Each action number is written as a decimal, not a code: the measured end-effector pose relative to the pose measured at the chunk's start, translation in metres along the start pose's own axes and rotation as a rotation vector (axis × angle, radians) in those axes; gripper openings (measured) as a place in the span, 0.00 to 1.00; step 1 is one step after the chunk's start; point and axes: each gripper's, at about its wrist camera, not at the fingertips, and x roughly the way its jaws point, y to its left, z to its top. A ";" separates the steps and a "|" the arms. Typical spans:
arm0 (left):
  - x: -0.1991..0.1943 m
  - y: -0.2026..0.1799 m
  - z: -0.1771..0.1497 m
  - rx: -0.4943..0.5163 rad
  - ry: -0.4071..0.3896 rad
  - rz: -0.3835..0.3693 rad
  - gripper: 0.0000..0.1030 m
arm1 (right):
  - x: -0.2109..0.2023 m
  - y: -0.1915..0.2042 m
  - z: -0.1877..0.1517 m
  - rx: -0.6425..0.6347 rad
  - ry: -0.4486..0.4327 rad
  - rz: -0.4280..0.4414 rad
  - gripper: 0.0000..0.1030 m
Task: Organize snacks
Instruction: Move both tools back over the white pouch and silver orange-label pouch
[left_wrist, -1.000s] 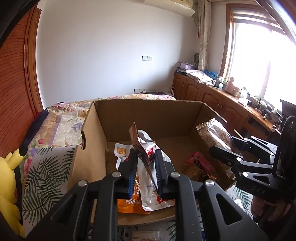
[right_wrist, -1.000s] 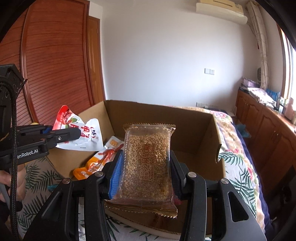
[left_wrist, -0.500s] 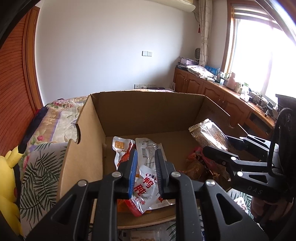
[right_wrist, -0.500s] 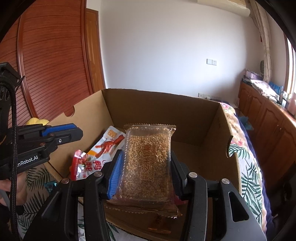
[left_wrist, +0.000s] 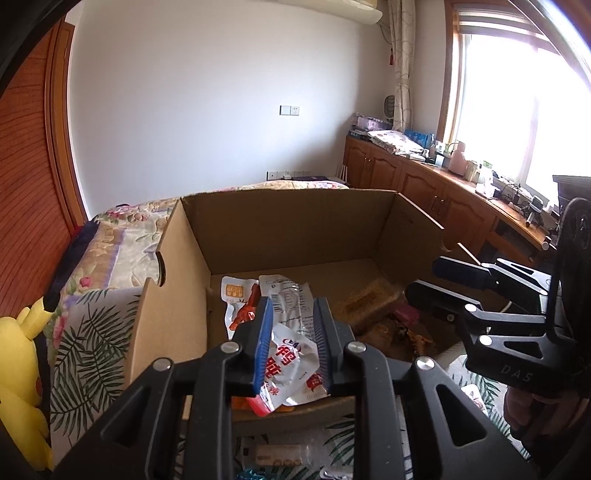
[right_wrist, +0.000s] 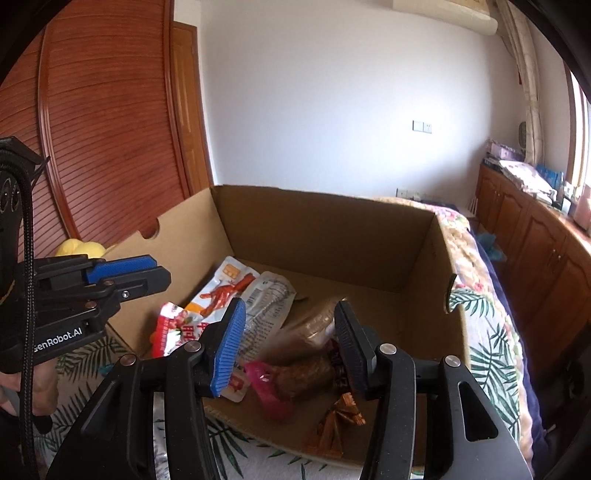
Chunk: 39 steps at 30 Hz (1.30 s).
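We see, far left in the left wrist view, a yellow plush toy (left_wrist: 22, 373) lying on the floral-and-leaf-print bed cover (left_wrist: 92, 332). Next to it sits the open brown cardboard box (left_wrist: 288, 229), resting on the bed w/ its left wall notched.

Inside the box, left part: a white snack pouch w/ orange-red chicken-feet print (left_wrist: 240, 299) lies flat on the box floor. Overlapping it is a white-and-red foil snack pouch w/ red lettering (left_wrist: 291, 350), also down in the box near the front wall.

Our left claw (left_wrist: 293, 343) hangs over that white-and-red pouch; jaws are opening, a narrow gap, and the pads don't seem to press on anything; pouch shows thru the gap below.

Mid-right of box floor: a clear bag of tan grain snack (right_wrist: 310, 328), blurred in the frame, lies in the box below the right claw (right_wrist: 288, 347). That claw's jaws are opening, moderately wide, pads clear of the bag. Nearer the front wall lie a pink-wrapped brown snack (right_wrist: 295, 380) and a small orange foil packet (right_wrist: 340, 421).

Far right: wooden cabinets (left_wrist: 424, 184) under a bright window (left_wrist: 517, 99).
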 end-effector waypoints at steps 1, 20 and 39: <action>-0.003 0.000 0.000 0.001 -0.003 0.002 0.21 | -0.005 0.001 0.000 0.000 -0.007 0.001 0.49; -0.074 -0.028 -0.019 0.044 -0.043 0.013 0.39 | -0.095 0.006 -0.025 -0.019 -0.070 -0.029 0.52; -0.063 -0.052 -0.093 0.056 0.086 0.024 0.68 | -0.077 -0.010 -0.099 0.007 0.101 -0.053 0.58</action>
